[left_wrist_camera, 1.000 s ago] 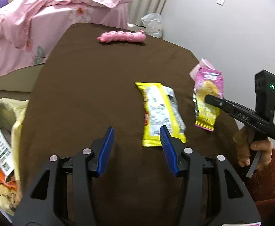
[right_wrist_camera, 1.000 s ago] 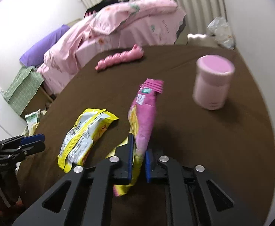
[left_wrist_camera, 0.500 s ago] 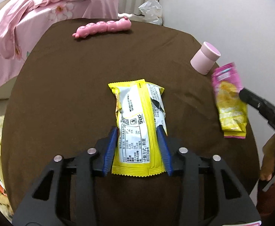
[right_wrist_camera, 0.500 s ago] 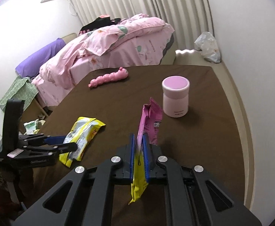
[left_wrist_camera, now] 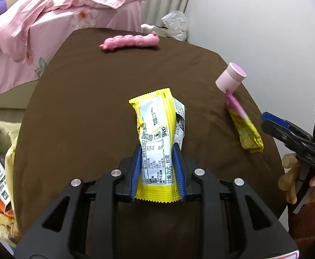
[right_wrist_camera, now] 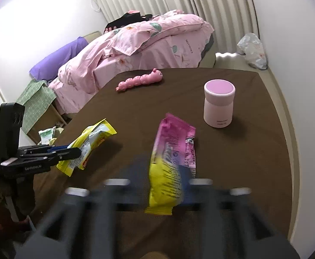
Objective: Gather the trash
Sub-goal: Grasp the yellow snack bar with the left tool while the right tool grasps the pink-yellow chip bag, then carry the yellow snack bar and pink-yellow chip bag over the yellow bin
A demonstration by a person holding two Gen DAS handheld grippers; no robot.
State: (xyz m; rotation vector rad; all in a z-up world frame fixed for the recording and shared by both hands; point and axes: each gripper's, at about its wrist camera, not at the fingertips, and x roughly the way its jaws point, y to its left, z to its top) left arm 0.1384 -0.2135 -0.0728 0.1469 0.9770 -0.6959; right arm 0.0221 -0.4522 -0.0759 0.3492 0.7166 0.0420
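Left gripper [left_wrist_camera: 157, 170] clamped on the lower half of the yellow wrapper [left_wrist_camera: 156, 138], upper end standing up crumpled over the brown table [left_wrist_camera: 92, 108]. Right gripper [right_wrist_camera: 164, 185] heavily blurred in its own view — cannot tell how far apart its fingers stand. Pink-and-yellow wrapper [right_wrist_camera: 172, 157] at its tips, seemingly off the tabletop, near the pink cup [right_wrist_camera: 219, 105]. Farther back, pink caterpillar toy [left_wrist_camera: 129, 41] lying flat.
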